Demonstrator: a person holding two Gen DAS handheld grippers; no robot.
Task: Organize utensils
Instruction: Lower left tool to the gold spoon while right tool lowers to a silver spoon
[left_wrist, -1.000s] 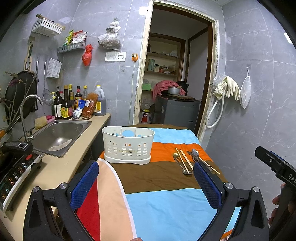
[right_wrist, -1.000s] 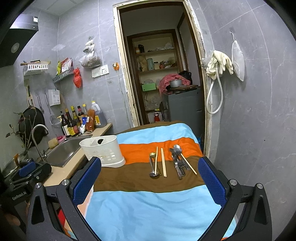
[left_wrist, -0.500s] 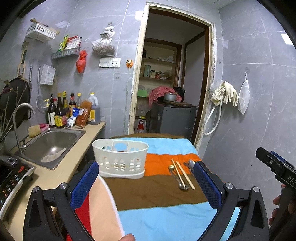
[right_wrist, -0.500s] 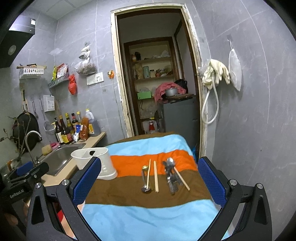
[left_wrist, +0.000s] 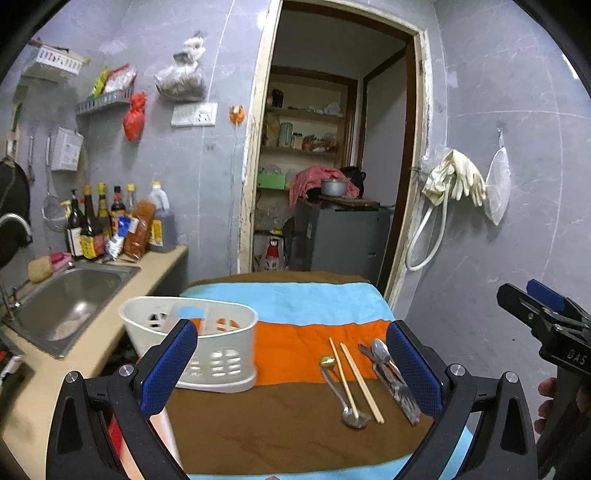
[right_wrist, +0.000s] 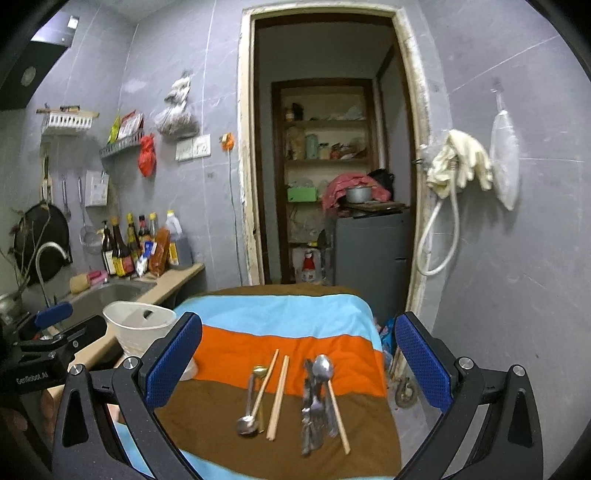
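A white slotted utensil basket (left_wrist: 207, 343) stands at the left of a striped cloth (left_wrist: 295, 435); it also shows in the right wrist view (right_wrist: 138, 328). To its right lie a spoon (left_wrist: 341, 391), a pair of chopsticks (left_wrist: 356, 380) and a pile of steel cutlery (left_wrist: 391, 376). The right wrist view shows the spoon (right_wrist: 251, 406), chopsticks (right_wrist: 277, 397) and cutlery pile (right_wrist: 316, 398) straight ahead. My left gripper (left_wrist: 291, 369) is open and empty, above the cloth's near part. My right gripper (right_wrist: 299, 365) is open and empty, short of the cutlery.
A counter with a steel sink (left_wrist: 66, 299) and sauce bottles (left_wrist: 103, 225) runs along the left. A doorway (left_wrist: 332, 177) with shelves and a grey cabinet (left_wrist: 343, 240) lies behind the table. Gloves and a hose (left_wrist: 450, 184) hang on the right wall.
Both views have shifted: the basket and utensils sit lower and closer now. Both grippers stay open and empty.
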